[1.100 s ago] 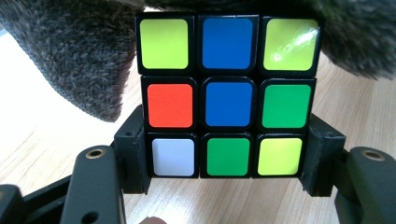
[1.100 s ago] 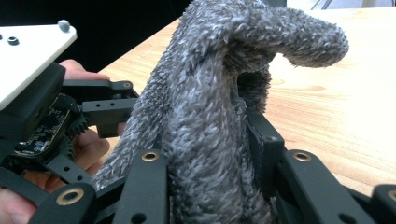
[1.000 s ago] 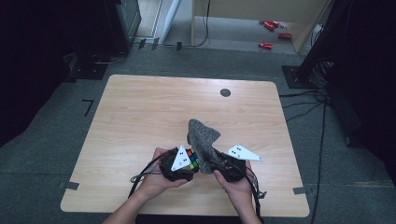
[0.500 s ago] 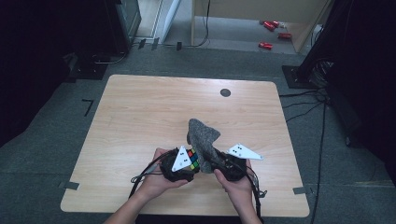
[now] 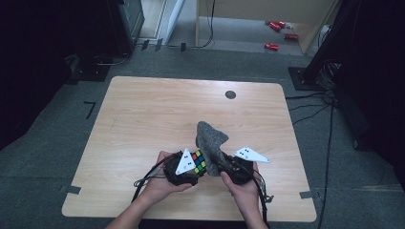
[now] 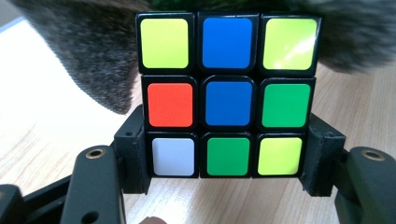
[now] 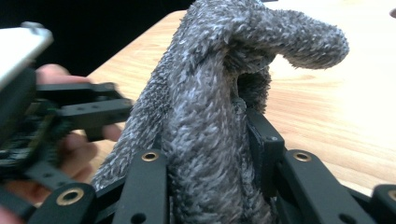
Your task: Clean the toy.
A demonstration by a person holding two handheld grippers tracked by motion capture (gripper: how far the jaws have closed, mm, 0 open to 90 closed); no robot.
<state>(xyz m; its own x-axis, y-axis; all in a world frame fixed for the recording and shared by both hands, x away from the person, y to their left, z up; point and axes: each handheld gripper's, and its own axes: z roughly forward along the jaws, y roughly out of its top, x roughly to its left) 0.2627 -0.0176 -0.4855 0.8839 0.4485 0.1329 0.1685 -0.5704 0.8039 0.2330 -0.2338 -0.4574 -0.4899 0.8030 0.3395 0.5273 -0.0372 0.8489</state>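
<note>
Cube (image 6: 228, 95) clamped in my left tongs (image 5: 191, 167) and grey cloth (image 7: 219, 107) pinched upright in my right tongs (image 5: 224, 169), both held touching above the near bench (image 5: 143, 114) edge; wiping seems underway, so next I should rub cloth across a face.

Cube and cloth held over the table's near edge

A scrambled puzzle cube (image 6: 228, 95) with a blue centre sits square between black jaws, touching a fuzzy grey cloth (image 7: 219, 107) that stands bunched upright, its top flopping over, just beside it.
</note>
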